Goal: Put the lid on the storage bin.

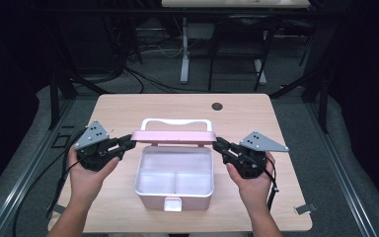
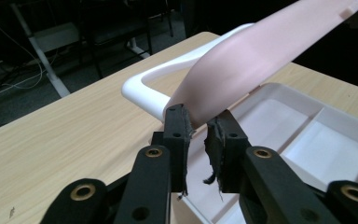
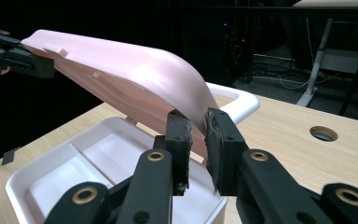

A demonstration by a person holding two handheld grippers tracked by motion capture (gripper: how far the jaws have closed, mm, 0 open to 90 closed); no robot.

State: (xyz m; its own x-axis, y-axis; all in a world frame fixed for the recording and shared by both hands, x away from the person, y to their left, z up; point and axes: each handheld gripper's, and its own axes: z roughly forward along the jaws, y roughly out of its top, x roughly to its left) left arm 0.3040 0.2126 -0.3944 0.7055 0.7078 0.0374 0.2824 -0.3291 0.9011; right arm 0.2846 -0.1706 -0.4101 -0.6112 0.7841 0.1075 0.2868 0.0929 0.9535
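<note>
One pink lid (image 1: pixel 171 137), one white box (image 1: pixel 174 178); two claws, left gripper (image 1: pixel 128 141) and right gripper (image 1: pixel 218 144), each pinch a lid end. The high view shows the box's front latch (image 1: pixel 172 203); the right gripper view shows a table hole (image 3: pixel 323 133).

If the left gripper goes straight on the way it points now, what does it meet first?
The left gripper points at the end edge of the raised pink lid, which already sits between its jaws. It would most likely press deeper onto that lid. The white handle lies just beside this line; depth there is unclear.
</note>
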